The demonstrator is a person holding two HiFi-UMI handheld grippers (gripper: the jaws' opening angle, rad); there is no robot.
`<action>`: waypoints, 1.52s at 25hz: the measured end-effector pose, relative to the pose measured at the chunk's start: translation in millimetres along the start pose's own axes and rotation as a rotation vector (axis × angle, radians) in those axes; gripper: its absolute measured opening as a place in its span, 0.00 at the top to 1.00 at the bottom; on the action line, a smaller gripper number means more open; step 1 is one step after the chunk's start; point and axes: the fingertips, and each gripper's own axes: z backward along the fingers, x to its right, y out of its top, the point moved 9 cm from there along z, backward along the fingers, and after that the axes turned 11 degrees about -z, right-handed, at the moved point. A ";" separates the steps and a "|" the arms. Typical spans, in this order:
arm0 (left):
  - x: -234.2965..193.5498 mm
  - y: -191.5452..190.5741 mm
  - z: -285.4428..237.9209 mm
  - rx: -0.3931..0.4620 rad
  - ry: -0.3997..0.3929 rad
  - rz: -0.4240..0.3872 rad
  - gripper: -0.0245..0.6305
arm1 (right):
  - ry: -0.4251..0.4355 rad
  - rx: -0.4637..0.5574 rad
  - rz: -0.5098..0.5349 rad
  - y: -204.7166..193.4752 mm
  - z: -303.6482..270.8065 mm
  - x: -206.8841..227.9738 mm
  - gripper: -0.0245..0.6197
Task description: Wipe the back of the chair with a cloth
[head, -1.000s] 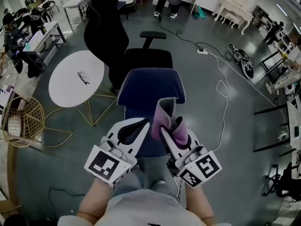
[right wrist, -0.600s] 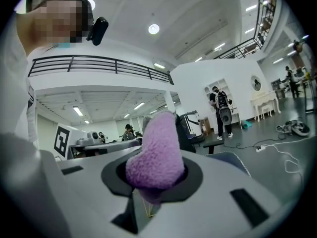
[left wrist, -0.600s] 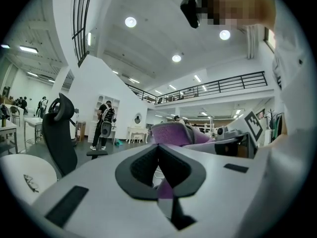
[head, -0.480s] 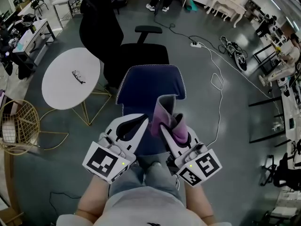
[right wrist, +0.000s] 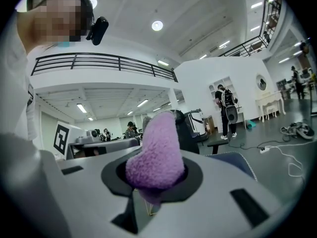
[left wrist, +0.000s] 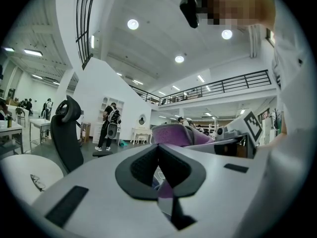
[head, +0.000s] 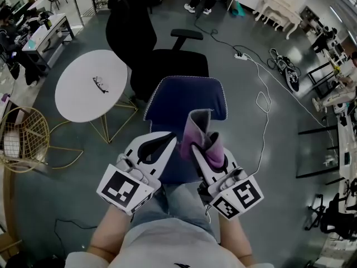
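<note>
Chair back (head: 187,96) in blue stands just beyond our tools. Our left gripper (head: 167,141) has its jaws pressed together, empty; our right gripper (head: 198,148) pinches the purple cloth (head: 196,128) (fluffy, standing upright), which overlaps the chair's near edge in the head view.

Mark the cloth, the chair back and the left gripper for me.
cloth (head: 198,128): head view, on its upright purple fold.
chair back (head: 187,96): head view, middle of the blue panel.
left gripper (head: 169,141): head view, between its fingertips.
</note>
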 end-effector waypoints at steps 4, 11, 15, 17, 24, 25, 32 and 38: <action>-6.9 -2.5 -3.8 -0.019 0.021 -0.010 0.94 | 0.010 -0.015 -0.016 -2.5 -11.5 10.9 0.84; -22.1 -13.8 -16.3 -0.057 0.053 0.002 0.94 | 0.020 -0.046 -0.041 -4.8 -37.1 38.1 0.84; -35.5 -21.9 -27.0 -0.067 0.072 0.021 0.94 | 0.025 -0.078 -0.041 -4.9 -55.7 54.7 0.84; -40.4 -26.9 -33.6 -0.070 0.076 0.027 0.94 | 0.027 -0.095 -0.037 -6.5 -63.5 64.0 0.84; -60.7 -41.3 -53.5 -0.078 0.114 -0.004 0.94 | 0.038 -0.131 -0.019 -13.2 -97.6 94.8 0.84; -62.1 -43.7 -56.0 -0.079 0.123 -0.008 0.94 | 0.042 -0.135 -0.017 -14.9 -102.0 99.2 0.84; -71.3 -72.2 -65.4 -0.106 0.150 0.020 0.94 | 0.061 -0.157 -0.011 -38.7 -135.7 122.6 0.84; -77.2 -96.9 -70.6 -0.129 0.156 0.041 0.94 | 0.066 -0.166 -0.004 -62.7 -160.9 139.7 0.84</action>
